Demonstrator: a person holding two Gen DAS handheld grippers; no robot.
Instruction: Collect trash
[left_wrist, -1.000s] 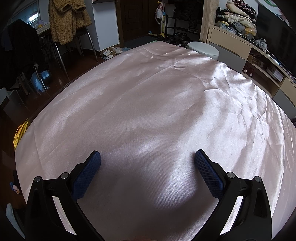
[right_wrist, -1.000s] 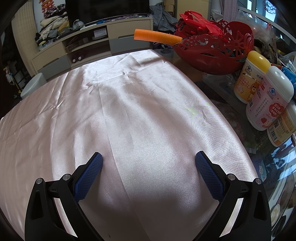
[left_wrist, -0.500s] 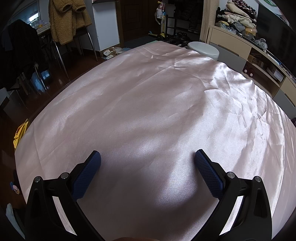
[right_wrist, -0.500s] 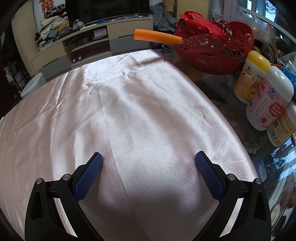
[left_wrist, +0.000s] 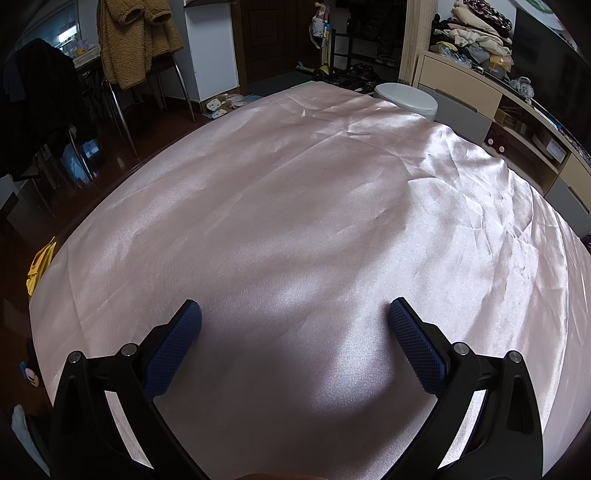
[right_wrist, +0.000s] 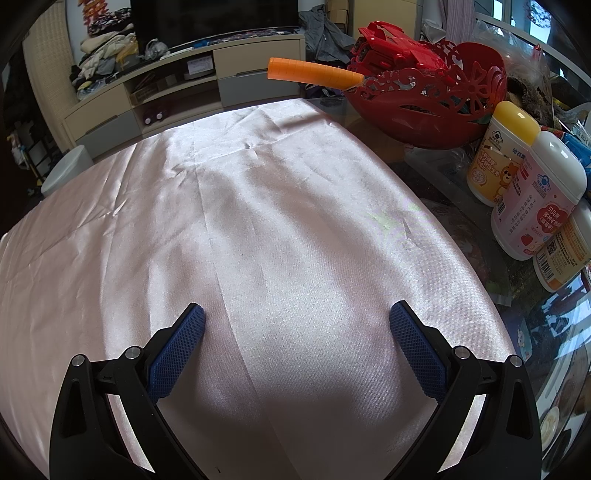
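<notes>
Surface: pink satin cloth covers the table, creased, with nothing lying on it in either view.
Left view: left gripper hovers with jaws spread wide, holding nothing; cloth edge falls away to dark floor left of the jaws; white bin sits beyond the far edge, ahead and right.
Right view: right gripper likewise spread and empty; cloth ends right of the jaws, where bare glass carries three canisters and a red basket; the bin shows far left.
Trash: none visible in either view.
</notes>
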